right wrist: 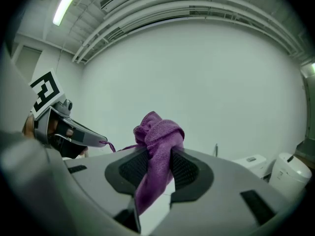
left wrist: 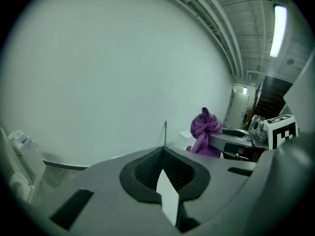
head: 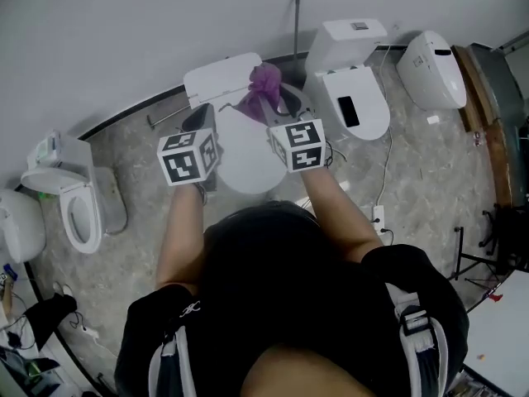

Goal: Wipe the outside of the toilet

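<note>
Head view looks down over my shoulders at a white toilet (head: 240,160) with its lid closed. It stands on the grey stone floor (head: 413,180), at the edge where the floor meets the wall. Both my arms reach forward above it.

My right claw (head: 277,104) is clenched on a purple cloth (head: 263,83). In the right gripper view the cloth is squeezed between the two black pads (right wrist: 188,173). One bunch stands up above the jaws and one tail hangs down toward the camera. The cloth is above the back edge of the lid, just in front of the tank (head: 221,74). I cannot tell if it touches the toilet.

My left claw (head: 198,122) is just beside the right one, over the left back part of the lid. In the left gripper view its jaws are pressed together at the tips, and nothing is between them.

More white toilets stand along the same wall. A second toilet (head: 357,98) is close on the right and a third toilet (head: 431,69) is further right. A fourth toilet (head: 70,222), with its bowl open, is well apart on the left.
</note>
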Tool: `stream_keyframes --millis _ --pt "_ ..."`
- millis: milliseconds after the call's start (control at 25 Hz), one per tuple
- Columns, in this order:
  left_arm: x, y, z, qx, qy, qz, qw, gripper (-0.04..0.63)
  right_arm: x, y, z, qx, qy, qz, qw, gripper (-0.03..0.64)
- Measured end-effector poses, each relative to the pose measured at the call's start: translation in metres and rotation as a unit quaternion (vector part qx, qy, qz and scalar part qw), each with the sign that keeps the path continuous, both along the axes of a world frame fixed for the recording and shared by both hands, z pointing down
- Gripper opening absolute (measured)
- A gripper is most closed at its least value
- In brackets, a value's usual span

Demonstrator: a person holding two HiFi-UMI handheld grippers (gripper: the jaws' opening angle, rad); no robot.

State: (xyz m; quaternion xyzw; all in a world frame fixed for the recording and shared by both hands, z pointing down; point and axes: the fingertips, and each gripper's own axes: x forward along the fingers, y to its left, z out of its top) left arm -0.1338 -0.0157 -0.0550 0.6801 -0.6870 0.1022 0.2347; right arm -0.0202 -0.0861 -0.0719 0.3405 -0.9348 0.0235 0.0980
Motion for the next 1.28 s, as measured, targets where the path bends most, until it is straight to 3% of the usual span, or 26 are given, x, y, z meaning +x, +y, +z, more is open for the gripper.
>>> stream_keyframes --millis 320,480,680,920,1120,1280 --pt "-0.019 -0.04 0.03 -0.038 0.01 -0.083 0.9958 0.009 -0.031 -0.06 0.037 -0.035 0.014 -0.09 0.995 0.127" --pt "-0.03 -0.041 0.05 -0.052 0.019 -0.119 0.9913 0.009 -0.057 -0.071 0.06 -0.039 0.032 -0.149 0.987 0.127" --pt "-0.054 -0.027 0.078 -0.074 0.037 -0.145 0.9859 0.009 -0.1 -0.076 0.088 -0.053 0.04 -0.178 0.982 0.127" --pt "-0.123 -0.026 0.11 -0.078 0.048 -0.144 0.9854 0.009 -0.18 -0.082 0.122 -0.048 0.075 -0.181 0.98 0.127" --pt "-0.198 -0.048 0.157 -0.069 0.104 -0.136 0.9828 0.009 -0.25 -0.092 0.172 -0.039 0.12 -0.159 0.979 0.127" --pt "-0.253 -0.08 0.208 -0.071 0.119 -0.108 0.9844 0.009 -0.306 -0.109 0.216 -0.05 0.141 -0.145 0.978 0.127"
